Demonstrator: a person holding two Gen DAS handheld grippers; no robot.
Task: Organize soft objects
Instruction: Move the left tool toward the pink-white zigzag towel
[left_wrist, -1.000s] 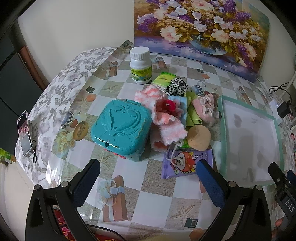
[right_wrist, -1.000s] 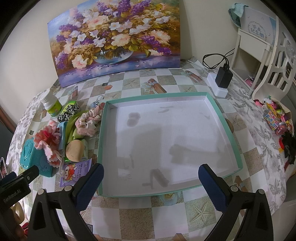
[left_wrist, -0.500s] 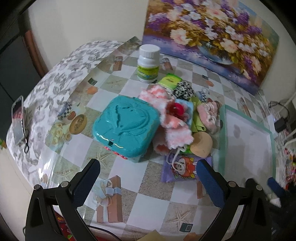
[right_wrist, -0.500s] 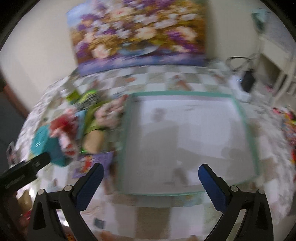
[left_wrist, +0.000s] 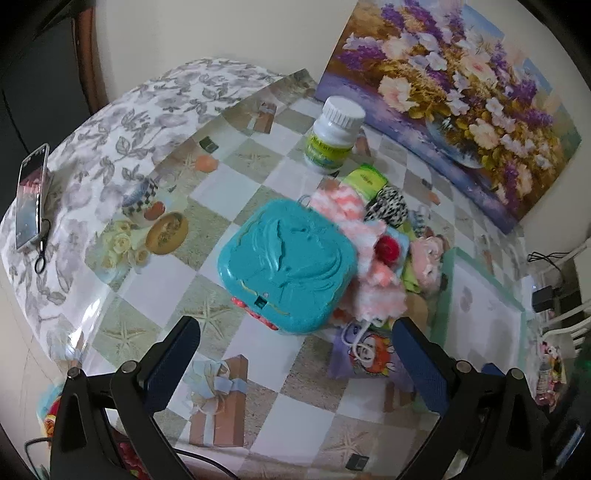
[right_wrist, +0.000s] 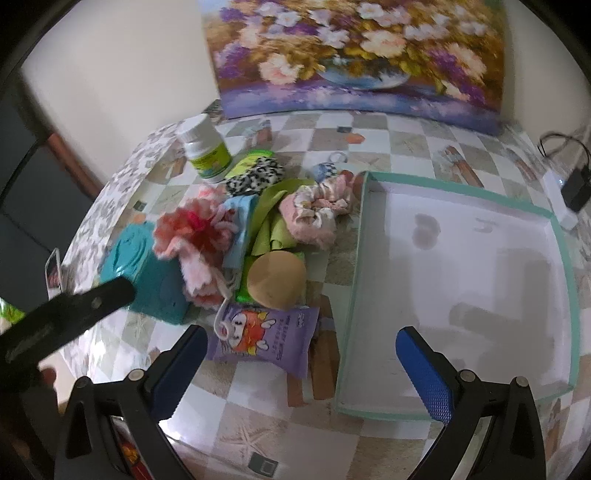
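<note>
A heap of soft things lies mid-table: a pink knitted flower (right_wrist: 192, 229), a pink scrunchie (right_wrist: 314, 214), a leopard-print scrunchie (right_wrist: 256, 177), a green cloth (right_wrist: 275, 221), a tan round sponge (right_wrist: 277, 278) and a purple snack packet (right_wrist: 266, 338). A shallow white tray with a teal rim (right_wrist: 354, 291) stands to their right. My right gripper (right_wrist: 301, 363) is open, above the packet and the tray's left edge. My left gripper (left_wrist: 295, 354) is open, in front of a teal box (left_wrist: 286, 264); the flower (left_wrist: 369, 258) lies against that box.
A white pill bottle (right_wrist: 207, 151) stands behind the heap. A flower painting (right_wrist: 354, 55) leans on the wall. A phone (left_wrist: 31, 195) lies at the table's left edge. A charger and cables (right_wrist: 574, 188) sit past the tray. The left gripper's body (right_wrist: 62, 321) crosses the right wrist view.
Both grippers have swung left. The right view now centres on the heap instead of the tray. The left view now centres on the teal box. Both stay open.
</note>
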